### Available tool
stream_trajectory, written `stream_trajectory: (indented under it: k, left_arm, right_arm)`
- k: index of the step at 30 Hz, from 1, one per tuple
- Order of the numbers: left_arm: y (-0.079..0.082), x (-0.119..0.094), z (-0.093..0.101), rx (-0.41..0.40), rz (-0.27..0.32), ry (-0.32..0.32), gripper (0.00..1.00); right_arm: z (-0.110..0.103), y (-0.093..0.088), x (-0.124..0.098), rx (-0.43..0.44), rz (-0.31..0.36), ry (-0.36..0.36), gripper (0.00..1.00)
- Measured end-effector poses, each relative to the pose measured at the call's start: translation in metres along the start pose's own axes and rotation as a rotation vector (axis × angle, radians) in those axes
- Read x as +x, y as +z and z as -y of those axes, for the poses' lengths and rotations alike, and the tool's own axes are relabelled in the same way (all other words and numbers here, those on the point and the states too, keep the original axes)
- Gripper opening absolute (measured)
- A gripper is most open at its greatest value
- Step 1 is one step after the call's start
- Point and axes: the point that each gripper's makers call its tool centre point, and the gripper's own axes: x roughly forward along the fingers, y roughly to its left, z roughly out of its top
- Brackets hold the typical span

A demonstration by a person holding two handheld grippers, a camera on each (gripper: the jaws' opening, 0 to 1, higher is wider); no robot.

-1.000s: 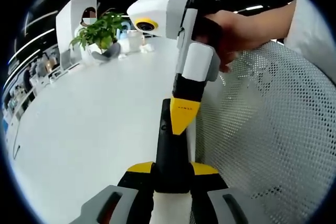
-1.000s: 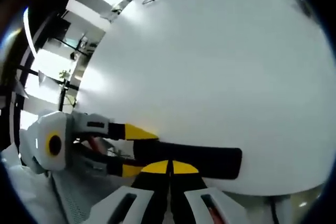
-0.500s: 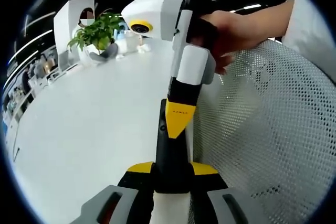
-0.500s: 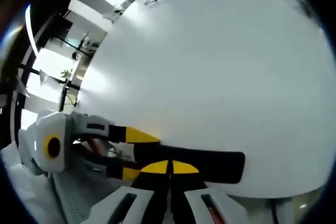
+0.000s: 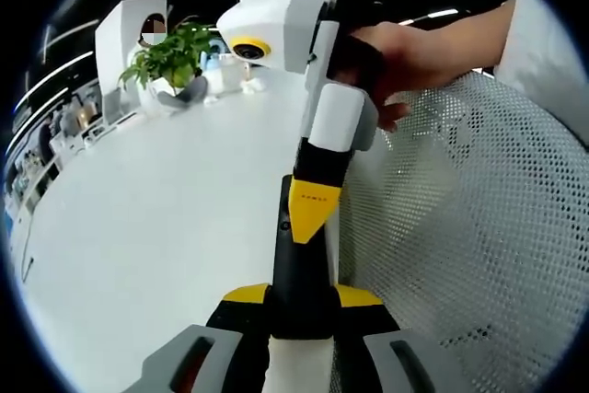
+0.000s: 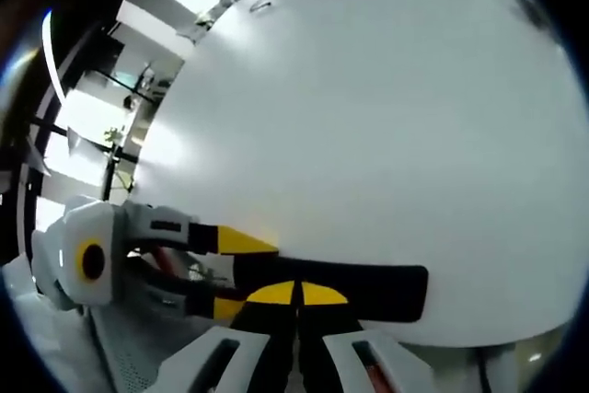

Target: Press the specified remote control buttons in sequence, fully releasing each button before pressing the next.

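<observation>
A big white table (image 5: 138,227) spreads out wide, and its top is smooth and shiny. At the far end of the table stands a green plant (image 5: 175,54) in a pot, with a tall white box (image 5: 124,39) just beside it and some small white things (image 5: 235,75) near it that are too blurry to make out. Next to the table is a white mesh chair (image 5: 469,227) full of tiny holes, and a white sleeve (image 5: 552,52) shows above it.

both views sit close over the white table (image 5: 166,218), sharing the black remote (image 6: 368,284).
</observation>
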Motion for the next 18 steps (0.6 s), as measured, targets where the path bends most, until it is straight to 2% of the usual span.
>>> stream_trajectory:
  k: [6,12,13,18]
  left_arm:
    - [0.000,0.000,0.000,-0.001,0.002,0.001,0.25]
    - [-0.001,0.000,0.000,-0.001,0.004,0.001,0.25]
    - [-0.001,0.000,0.000,-0.001,0.004,0.001,0.25]
    - [-0.001,0.000,0.000,-0.002,0.004,0.001,0.25]
  right_arm:
    - [-0.001,-0.001,-0.001,0.008,-0.007,0.016,0.00]
    - [-0.005,-0.001,0.000,-0.065,-0.012,-0.011,0.00]
    - [-0.006,0.002,0.001,-0.067,0.006,-0.003,0.00]
    - [-0.010,0.002,0.002,-0.056,0.001,0.032,0.00]
